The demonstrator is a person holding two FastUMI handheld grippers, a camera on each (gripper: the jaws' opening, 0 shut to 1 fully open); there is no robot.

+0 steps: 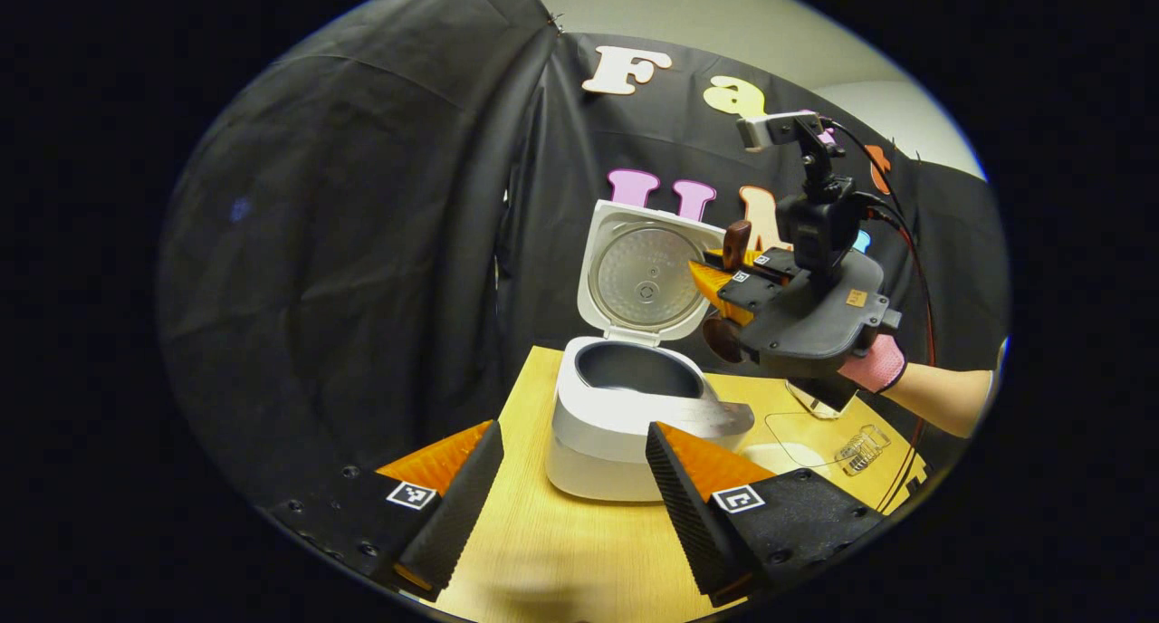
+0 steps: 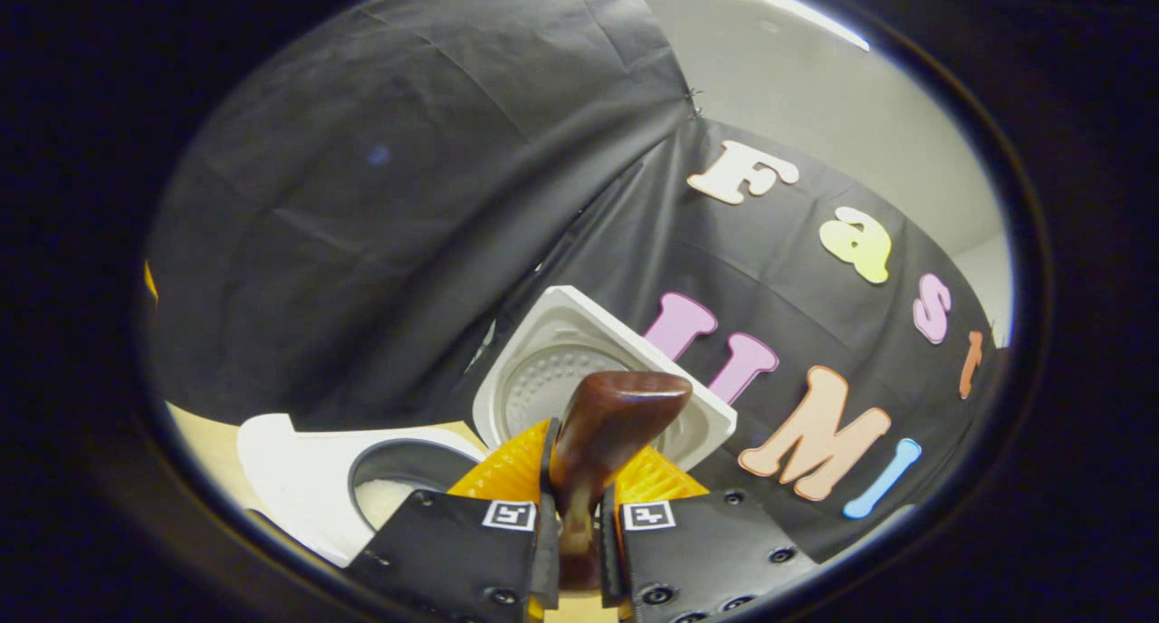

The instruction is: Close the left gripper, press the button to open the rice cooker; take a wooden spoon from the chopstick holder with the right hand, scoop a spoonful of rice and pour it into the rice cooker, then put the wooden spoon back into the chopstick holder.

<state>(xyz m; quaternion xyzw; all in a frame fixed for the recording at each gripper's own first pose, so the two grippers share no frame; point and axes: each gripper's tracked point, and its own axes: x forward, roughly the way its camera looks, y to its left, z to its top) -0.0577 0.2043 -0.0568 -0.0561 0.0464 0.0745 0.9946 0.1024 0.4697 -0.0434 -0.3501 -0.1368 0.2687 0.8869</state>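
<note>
Two grippers: one near the lens in each view, the right one also seen farther off in the left gripper view.
Left gripper (image 1: 575,478): at 6 o'clock of the left gripper view, low over the counter (image 1: 534,551), jaws spread wide with nothing between them, aimed at the rice cooker.
Right gripper, near (image 2: 577,514): at 6 o'clock of the right gripper view, jaws narrow, both fingers pressed on the wooden spoon (image 2: 602,433), tipped upward toward the raised lid.
Spoon axis, near: the handle runs along the fingers and out past them, its blunt dark end toward 12 o'clock, leaning a little to 1 o'clock.
Rice cooker (image 1: 625,424): white, on the counter just beyond the left gripper, open; dark inner pot facing up.
Pot contents: a pale patch low in the pot at 7 o'clock of the right gripper view; too small to tell what it is.
Lid (image 1: 645,274): upright behind the pot at 12 o'clock, inner plate facing the left gripper.
Right gripper, far (image 1: 724,283): at 2 o'clock of the left gripper view, raised above the cooker's right side, held level by a gloved hand (image 1: 871,362) with the forearm entering from 3 o'clock.
Spoon, far (image 1: 724,333): crosses the fingers roughly upright; one dark end above them, a rounded dark end below, just right of the lid.
Clear holder (image 1: 862,449): on the counter at 4 o'clock, apart from the cooker.
</note>
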